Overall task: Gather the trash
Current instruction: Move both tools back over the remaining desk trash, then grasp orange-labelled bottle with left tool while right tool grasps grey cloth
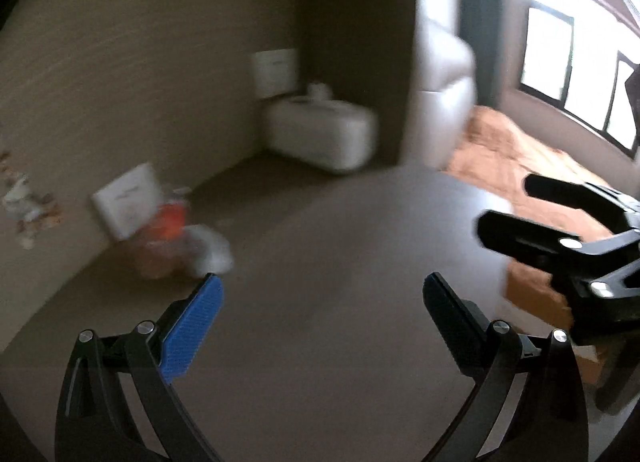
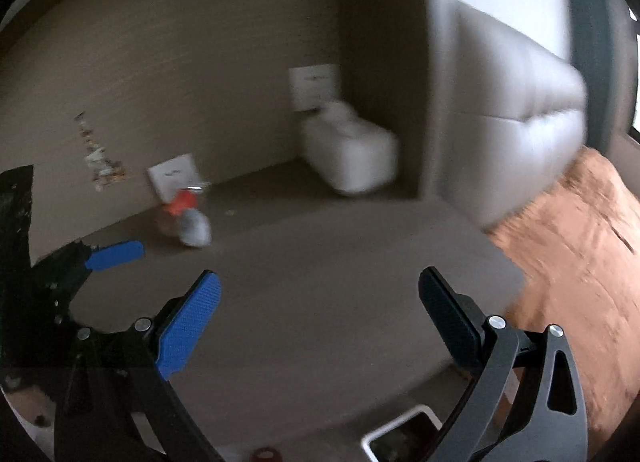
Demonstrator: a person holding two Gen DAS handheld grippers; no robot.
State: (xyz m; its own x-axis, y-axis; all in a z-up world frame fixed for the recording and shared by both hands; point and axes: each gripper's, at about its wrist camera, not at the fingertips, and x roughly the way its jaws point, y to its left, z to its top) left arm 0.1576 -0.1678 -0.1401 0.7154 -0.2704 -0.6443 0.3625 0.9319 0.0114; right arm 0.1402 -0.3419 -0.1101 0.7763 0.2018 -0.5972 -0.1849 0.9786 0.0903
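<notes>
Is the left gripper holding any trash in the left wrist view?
No. The left gripper is open with only bare floor between its fingers; the trash pile lies beyond, by the wall.

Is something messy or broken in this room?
Yes. A blurry heap of orange and white trash sits on the brown floor by a leaning white board. The beige wall nearby has a patch of peeled paint.

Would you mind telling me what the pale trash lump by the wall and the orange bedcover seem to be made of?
Pale lump: probably thin plastic bag, whitish and faintly see-through, though blurred. Orange bedcover: likely soft matte fabric, draping in wrinkles over the bed edge.
</notes>
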